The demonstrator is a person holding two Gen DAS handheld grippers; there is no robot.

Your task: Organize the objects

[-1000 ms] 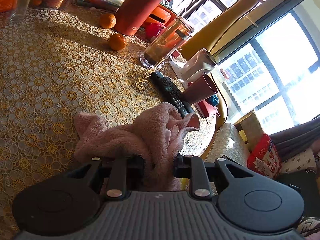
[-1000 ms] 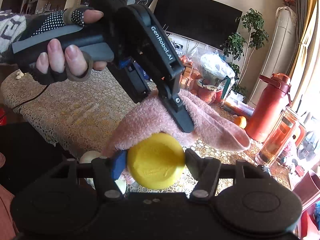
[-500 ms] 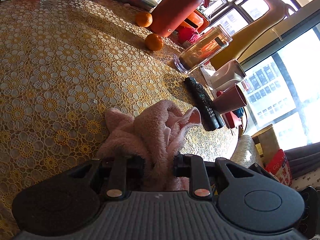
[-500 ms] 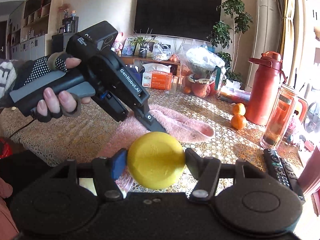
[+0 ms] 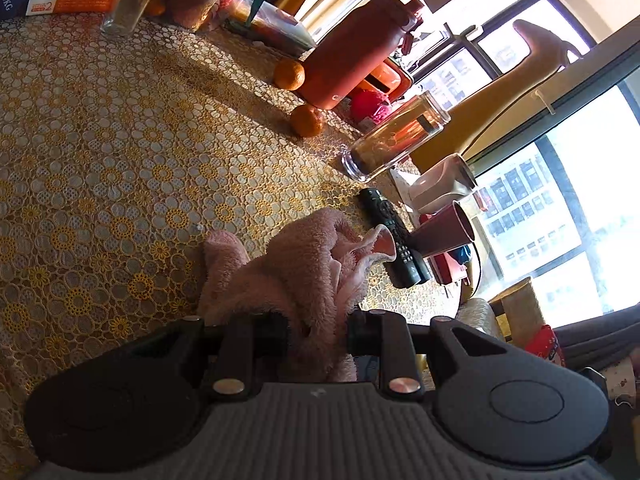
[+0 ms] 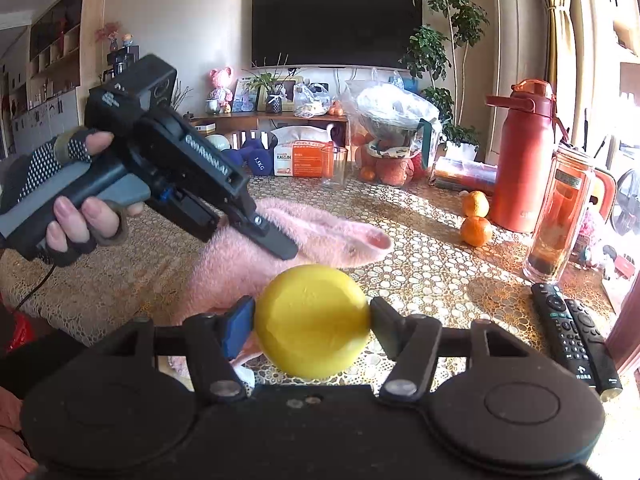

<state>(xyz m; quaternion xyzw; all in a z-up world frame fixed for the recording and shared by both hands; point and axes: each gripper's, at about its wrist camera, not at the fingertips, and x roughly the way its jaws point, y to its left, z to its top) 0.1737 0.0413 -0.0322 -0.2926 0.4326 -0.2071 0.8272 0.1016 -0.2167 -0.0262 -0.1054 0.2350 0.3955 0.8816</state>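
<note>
Over the lace-covered table (image 5: 100, 168), my left gripper (image 5: 318, 328) has its jaws pinched on a fluffy pink towel (image 5: 296, 276), whose free folds droop onto the cloth near the table's window-side edge; seen from the right wrist camera, the same towel (image 6: 320, 232) trails from the left gripper (image 6: 276, 244), which a gloved hand (image 6: 68, 196) holds. My right gripper (image 6: 312, 324) has its jaws clamped on a round yellow object (image 6: 312, 320), lifted clear of the table; what it is I cannot tell. Along the window-side edge stand a red insulated bottle (image 6: 520, 160) with its lid shut, a clear lidded tumbler (image 6: 560, 212) holding amber-brown liquid, a white jug (image 5: 440, 184) and a maroon cup (image 5: 444, 232), whose contents are out of sight. Two oranges (image 6: 476, 220) sit beside the bottle, and two black remotes (image 6: 572, 332) lie just beside the tumbler. At the far edge, an empty drinking glass (image 6: 334, 166) stands before an orange tissue box (image 6: 304, 158) and a plastic-wrapped basket (image 6: 394, 120) with fruit heaped beneath it.
</note>
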